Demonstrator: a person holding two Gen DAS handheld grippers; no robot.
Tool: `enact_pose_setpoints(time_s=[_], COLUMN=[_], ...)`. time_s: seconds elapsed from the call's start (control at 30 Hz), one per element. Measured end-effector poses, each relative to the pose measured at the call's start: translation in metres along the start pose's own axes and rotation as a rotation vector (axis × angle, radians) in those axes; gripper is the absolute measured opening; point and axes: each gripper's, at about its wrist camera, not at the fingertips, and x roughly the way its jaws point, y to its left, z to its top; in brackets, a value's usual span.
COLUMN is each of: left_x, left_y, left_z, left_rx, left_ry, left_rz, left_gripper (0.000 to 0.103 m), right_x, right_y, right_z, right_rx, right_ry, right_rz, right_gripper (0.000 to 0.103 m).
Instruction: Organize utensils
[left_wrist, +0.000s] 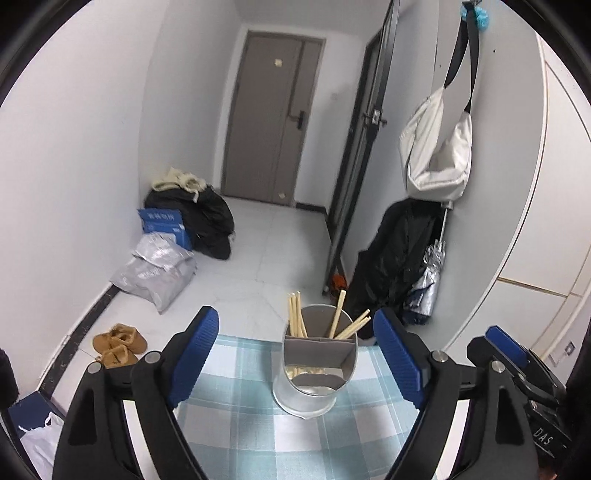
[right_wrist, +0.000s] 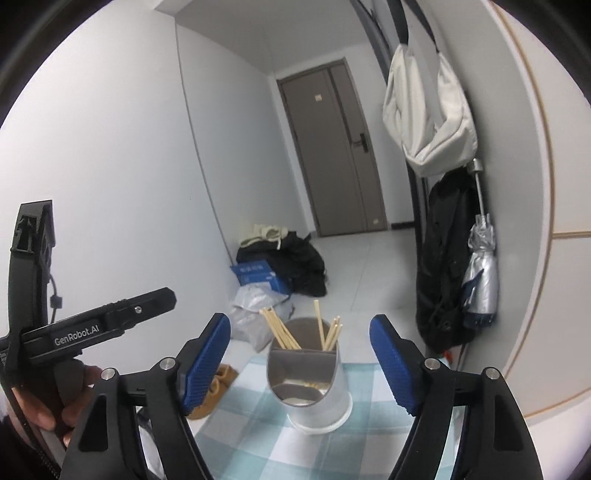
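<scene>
A grey utensil holder (left_wrist: 314, 373) with divided compartments stands on a blue-and-white checked tablecloth (left_wrist: 236, 417). Several wooden chopsticks (left_wrist: 297, 317) stick out of its two far compartments; the near compartment looks empty. It also shows in the right wrist view (right_wrist: 314, 380) with its chopsticks (right_wrist: 280, 332). My left gripper (left_wrist: 299, 350) is open and empty, its blue pads either side of the holder, short of it. My right gripper (right_wrist: 299, 354) is open and empty, likewise facing the holder. The right gripper's side shows at the right of the left wrist view (left_wrist: 517, 354).
The table's far edge drops to a tiled floor. Brown slippers (left_wrist: 116, 345), grey bags (left_wrist: 159, 269) and dark clothes (left_wrist: 203, 218) lie by the left wall. A white bag (left_wrist: 439, 147), a black coat (left_wrist: 399, 254) and an umbrella (left_wrist: 428, 280) hang on the right. A grey door (left_wrist: 269, 122) is behind.
</scene>
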Motion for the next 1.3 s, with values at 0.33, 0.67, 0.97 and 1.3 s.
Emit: enact_pose_setpoints(time_s=[0.33, 0.67, 0.97, 1.3], left_x=[-0.023, -0.016, -0.001, 0.008], left_y=[-0.003, 0.0, 0.006, 0.005], left_z=[-0.031, -0.079, -0.112, -0.121], left_rx=[0.02, 0.056, 0.075, 0.081], left_ry=[-0.154, -0.159, -0.128, -0.092], left_rz=[0.058, 0.09, 0.132, 0.133], left_gripper=[0.1, 0.101, 0.101, 0.101], right_x=[-0.022, -0.031, -0.029, -0.02], right_y=[0.001, -0.004, -0.008, -0.017], right_z=[-0.034, -0.082, -0.123, -0.139], right_rx=[-0.064, -0.136, -0.143, -0.108], right_ry=[-0.073, -0.125, -0.121, -0.089], right_rz=[-0.061, -0.124, -0.126, -0.137], right_gripper=[0.092, 0.096, 0.096, 0.096])
